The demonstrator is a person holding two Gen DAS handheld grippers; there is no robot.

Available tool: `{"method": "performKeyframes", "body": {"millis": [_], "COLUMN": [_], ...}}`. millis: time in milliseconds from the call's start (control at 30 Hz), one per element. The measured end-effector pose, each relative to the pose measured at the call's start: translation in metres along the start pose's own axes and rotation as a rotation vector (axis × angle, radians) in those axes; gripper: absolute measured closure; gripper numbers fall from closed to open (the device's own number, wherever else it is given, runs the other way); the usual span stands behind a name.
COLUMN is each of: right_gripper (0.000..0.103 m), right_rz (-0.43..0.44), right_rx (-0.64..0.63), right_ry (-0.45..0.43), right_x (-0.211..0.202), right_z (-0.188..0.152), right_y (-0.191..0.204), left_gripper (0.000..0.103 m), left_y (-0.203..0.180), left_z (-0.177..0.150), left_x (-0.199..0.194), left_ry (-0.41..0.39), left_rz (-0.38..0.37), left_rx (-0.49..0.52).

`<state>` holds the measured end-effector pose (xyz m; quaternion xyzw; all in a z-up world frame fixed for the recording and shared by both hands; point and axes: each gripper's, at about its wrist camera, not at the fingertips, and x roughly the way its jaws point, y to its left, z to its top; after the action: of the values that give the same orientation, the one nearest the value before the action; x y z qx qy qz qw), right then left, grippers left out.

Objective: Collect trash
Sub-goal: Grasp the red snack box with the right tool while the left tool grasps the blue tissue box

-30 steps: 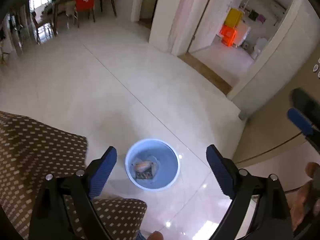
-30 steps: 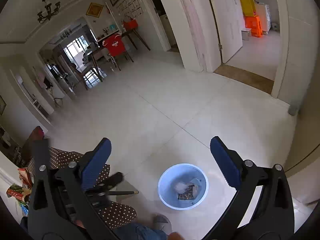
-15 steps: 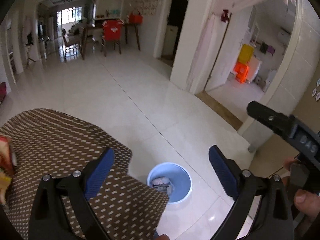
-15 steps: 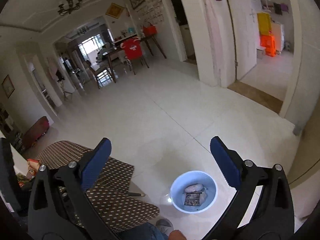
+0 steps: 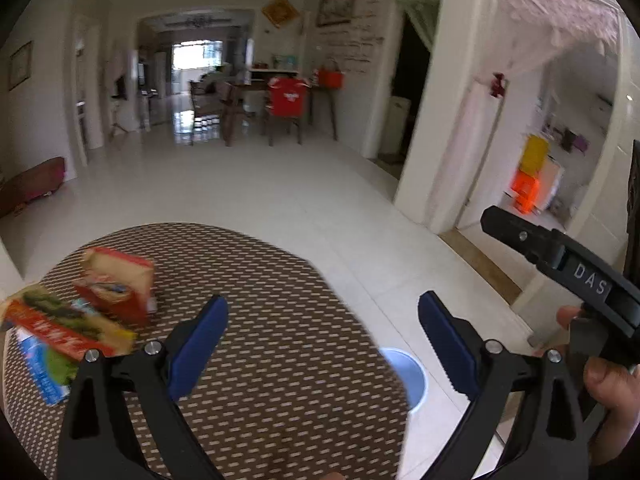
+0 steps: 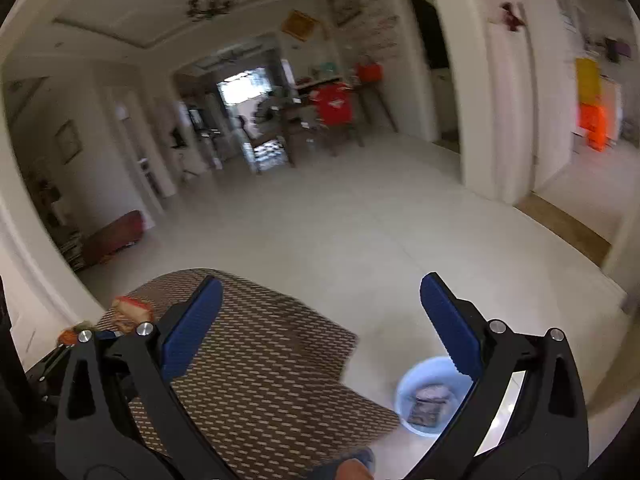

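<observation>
Lower left of the left wrist frame: snack wrappers (image 5: 80, 316) on my dotted table (image 5: 280, 340).
Left gripper (image 5: 320, 336) and right gripper (image 6: 320, 320) both spread wide, empty; blue bin (image 6: 430, 396) lower right holds trash.

Counting one counter (image 5: 280, 360), carrying three snack packets: a red one (image 5: 116, 290), an orange-and-green one (image 5: 60, 326), a blue-and-green one (image 5: 42, 372). Counting one blue bin (image 6: 404, 396) on the floor, holding two scraps (image 6: 430, 404). Counting two tools: left tool (image 5: 320, 334), right tool (image 6: 320, 320).
</observation>
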<state>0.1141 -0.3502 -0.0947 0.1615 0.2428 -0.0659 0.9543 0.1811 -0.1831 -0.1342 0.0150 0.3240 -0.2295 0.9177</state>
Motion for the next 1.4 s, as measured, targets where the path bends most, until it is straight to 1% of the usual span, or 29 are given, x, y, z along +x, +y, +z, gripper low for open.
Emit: {"method": "performKeyframes", "body": {"millis": [133, 200, 267, 300, 400, 533, 667, 700, 733, 767, 800, 833, 933, 967, 1000, 1033, 1100, 1133, 1167, 1200, 1267, 1400], "right_gripper": [0.006, 0.006, 0.006, 0.006, 0.006, 0.006, 0.006, 0.006, 0.006, 0.006, 0.006, 0.006, 0.008, 0.013, 0.016, 0.021, 0.038, 0.065, 0.076, 0.077, 0.084, 0.089], "right_rz": [0.061, 0.111, 0.163, 0.178, 0.239, 0.321, 0.396, 0.406, 0.418, 0.429, 0.44, 0.453, 0.481, 0.485, 0.487, 0.48, 0.474, 0.478, 0.477, 0.49, 0.52, 0.522], "right_rx": [-0.087, -0.129, -0.169, -0.185, -0.235, -0.316, -0.421, -0.44, -0.464, -0.493, -0.51, -0.525, -0.585, -0.594, -0.607, -0.618, -0.615, -0.599, -0.586, -0.558, -0.515, -0.431], "right_ry": [0.049, 0.074, 0.112, 0.125, 0.158, 0.203, 0.256, 0.266, 0.28, 0.295, 0.306, 0.319, 0.351, 0.355, 0.363, 0.373, 0.401, 0.424, 0.427, 0.418, 0.402, 0.366], "right_x": [0.015, 0.024, 0.035, 0.039, 0.053, 0.07, 0.081, 0.082, 0.085, 0.092, 0.091, 0.096, 0.11, 0.113, 0.119, 0.127, 0.141, 0.148, 0.15, 0.149, 0.142, 0.126], "right_z": [-0.008, -0.012, -0.018, -0.02, -0.027, -0.038, -0.065, -0.07, -0.077, -0.084, -0.091, -0.095, -0.111, -0.113, -0.117, -0.12, -0.124, -0.125, -0.123, -0.12, -0.112, -0.093], "right_y": [0.05, 0.078, 0.107, 0.118, 0.154, 0.199, 0.245, 0.25, 0.255, 0.269, 0.269, 0.277, 0.31, 0.316, 0.325, 0.332, 0.341, 0.342, 0.342, 0.338, 0.328, 0.294], "left_gripper": [0.009, 0.009, 0.009, 0.009, 0.009, 0.009, 0.009, 0.009, 0.009, 0.009, 0.009, 0.009, 0.009, 0.009, 0.009, 0.009, 0.009, 0.009, 0.009, 0.009, 0.009, 0.009], "left_y": [0.043, 0.066, 0.081, 0.093, 0.117, 0.15, 0.179, 0.19, 0.197, 0.204, 0.213, 0.218, 0.237, 0.241, 0.246, 0.251, 0.257, 0.259, 0.26, 0.262, 0.268, 0.28], "left_z": [-0.005, -0.01, -0.017, -0.021, -0.032, -0.05, -0.069, -0.074, -0.081, -0.085, -0.09, -0.095, -0.107, -0.11, -0.113, -0.116, -0.122, -0.123, -0.124, -0.123, -0.123, -0.123], "left_x": [-0.022, -0.032, -0.038, -0.043, -0.053, -0.071, -0.086, -0.089, -0.091, -0.094, -0.096, -0.098, -0.1, -0.1, -0.099, -0.098, -0.096, -0.095, -0.094, -0.092, -0.085, -0.064], "left_ry": [-0.027, -0.038, -0.037, -0.035, -0.034, -0.041, -0.037, -0.031, -0.029, -0.026, -0.021, -0.019, -0.001, 0.006, 0.013, 0.019, 0.026, 0.03, 0.031, 0.032, 0.042, 0.07], "left_rz": [0.074, 0.108, 0.131, 0.156, 0.195, 0.276, 0.351, 0.373, 0.387, 0.398, 0.413, 0.423, 0.457, 0.462, 0.467, 0.471, 0.475, 0.479, 0.48, 0.481, 0.484, 0.499], "left_rx": [-0.054, -0.092, -0.119, -0.136, -0.174, -0.206, -0.251, -0.271, -0.286, -0.302, -0.324, -0.336, -0.376, -0.387, -0.399, -0.412, -0.424, -0.427, -0.428, -0.428, -0.426, -0.417]}}
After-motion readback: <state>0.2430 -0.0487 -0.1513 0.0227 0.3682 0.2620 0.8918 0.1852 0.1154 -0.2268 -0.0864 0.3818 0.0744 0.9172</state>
